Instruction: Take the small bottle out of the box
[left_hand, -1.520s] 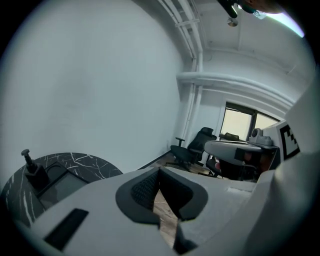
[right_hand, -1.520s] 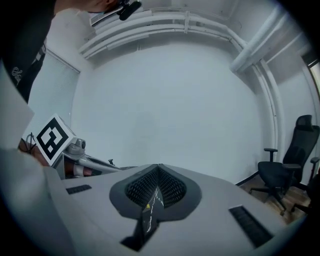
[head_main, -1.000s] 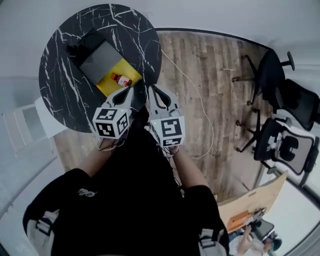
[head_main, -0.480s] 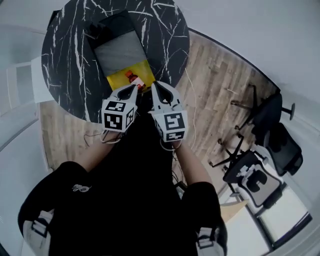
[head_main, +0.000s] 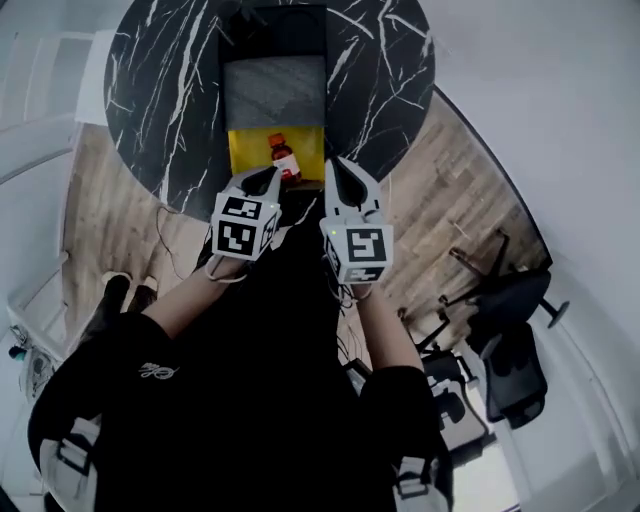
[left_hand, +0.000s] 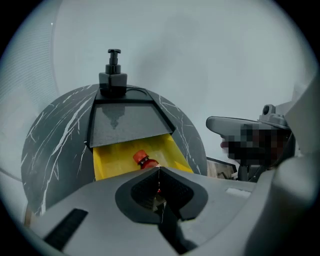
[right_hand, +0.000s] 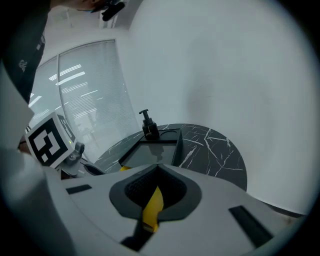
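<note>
On the round black marble table (head_main: 160, 90), the box (head_main: 240, 150) reaches from the near edge toward the middle, its grey lid (head_main: 275, 92) covering the far part. The small bottle (head_main: 284, 158) lies in the open yellow end by the near edge, red cap pointing away from the person. A black pump dispenser (left_hand: 113, 75) stands at the box's far end. The left gripper (head_main: 271, 177) hangs at the near edge just short of the bottle, fingers pressed together on nothing. The right gripper (head_main: 336, 166) is beside the box's near right corner, fingertips likewise meeting and empty.
</note>
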